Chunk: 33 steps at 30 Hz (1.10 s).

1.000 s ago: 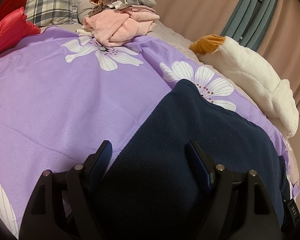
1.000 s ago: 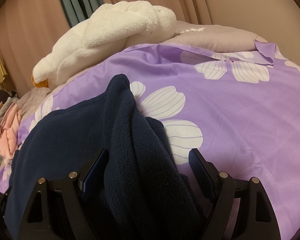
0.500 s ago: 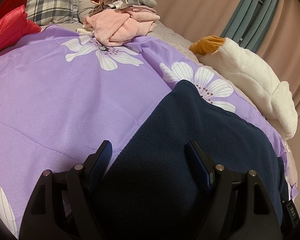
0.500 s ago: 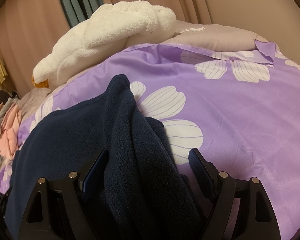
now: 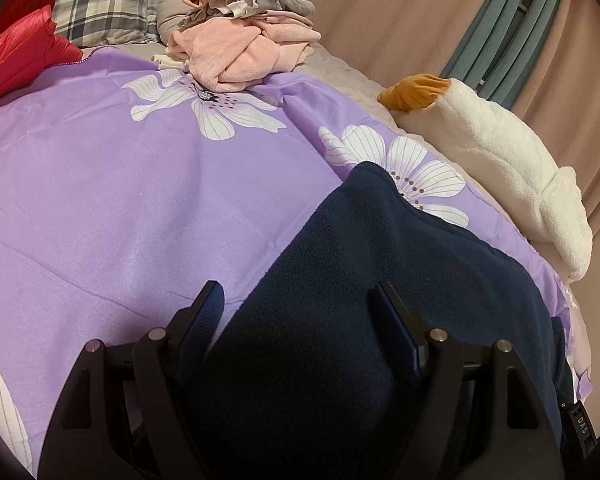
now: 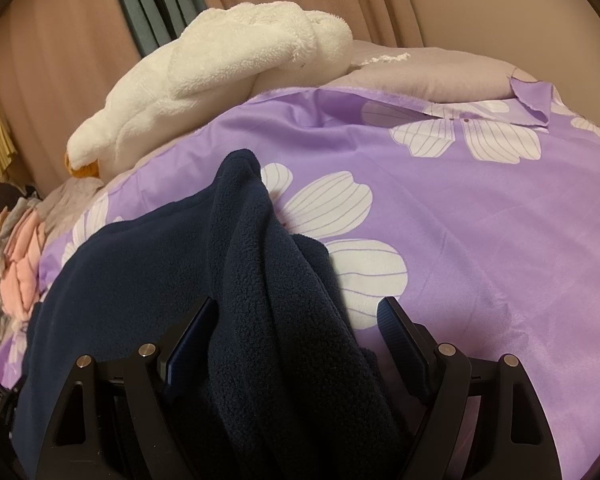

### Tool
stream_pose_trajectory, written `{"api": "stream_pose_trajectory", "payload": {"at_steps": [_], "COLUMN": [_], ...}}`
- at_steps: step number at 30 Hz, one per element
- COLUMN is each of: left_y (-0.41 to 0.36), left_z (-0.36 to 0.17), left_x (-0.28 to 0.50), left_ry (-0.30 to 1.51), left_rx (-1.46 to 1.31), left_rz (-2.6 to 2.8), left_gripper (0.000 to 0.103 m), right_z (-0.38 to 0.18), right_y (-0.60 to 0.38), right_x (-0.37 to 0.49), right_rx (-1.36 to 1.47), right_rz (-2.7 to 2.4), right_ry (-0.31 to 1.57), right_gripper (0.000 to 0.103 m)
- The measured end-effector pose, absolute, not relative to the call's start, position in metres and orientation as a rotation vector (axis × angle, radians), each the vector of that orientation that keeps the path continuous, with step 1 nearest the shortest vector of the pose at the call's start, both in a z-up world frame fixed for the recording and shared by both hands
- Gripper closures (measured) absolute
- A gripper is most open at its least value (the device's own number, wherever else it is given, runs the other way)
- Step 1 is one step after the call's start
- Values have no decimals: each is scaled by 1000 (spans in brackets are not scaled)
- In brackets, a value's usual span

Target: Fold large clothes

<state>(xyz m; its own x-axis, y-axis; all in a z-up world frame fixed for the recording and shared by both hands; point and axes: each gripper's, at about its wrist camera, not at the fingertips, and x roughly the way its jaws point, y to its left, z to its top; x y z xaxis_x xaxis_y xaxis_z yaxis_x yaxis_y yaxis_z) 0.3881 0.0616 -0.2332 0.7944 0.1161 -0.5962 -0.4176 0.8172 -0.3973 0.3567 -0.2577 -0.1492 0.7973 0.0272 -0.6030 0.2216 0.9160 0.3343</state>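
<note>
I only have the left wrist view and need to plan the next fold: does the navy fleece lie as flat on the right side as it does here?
Observer: No. In the right wrist view the navy fleece is bunched into a raised ridge running between the right gripper's open jaws.
Operator: Is there room beyond that ridge?
Observer: Yes, only the purple flowered cover shows to the ridge's right.
Operator: Anything odd at the far end?
Observer: The cover's far corner is turned back, showing grey bedding.
</note>
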Motion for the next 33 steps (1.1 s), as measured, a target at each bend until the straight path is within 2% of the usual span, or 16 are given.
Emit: {"api": "stream_pose_trajectory", "payload": {"at_steps": [10,12,14,15,21,22,25,30,33], "left_y": [63,66,69,73,125,126,116,69,35], "left_z": [-233,-231,-229,-227,-220,-221,-223,-240,-234], "left_x": [386,384,385,385,336,329,312,312,323], "left_ry": [581,585,667,728,795,816,857,917,914], "left_rx": [-559,-581,-591,-597,-917,-936,-958,-1137,-1007], "left_rz": [294,281,285,269,147,112,13,-234,-218], "left_gripper": [25,19,11,11,11,11,12,10,10], "right_z": [-149,-147,-146,-145,-127,-126,-133,-170,-167], "right_y": [-260,-263,-270,-272,-305,-309,-325,-325,-308], "right_x": [355,350,344,343,296,290,267,254,250], "right_rx": [420,455,497,501,493,501,631,1032,992], "right_rz": [-94,-90,-143,-153,-102,-92,-60,158,137], "right_ry": [637,628,674,716,726,729,766,806,776], "right_gripper": [21,20,10,9,8,6,3,2,2]}}
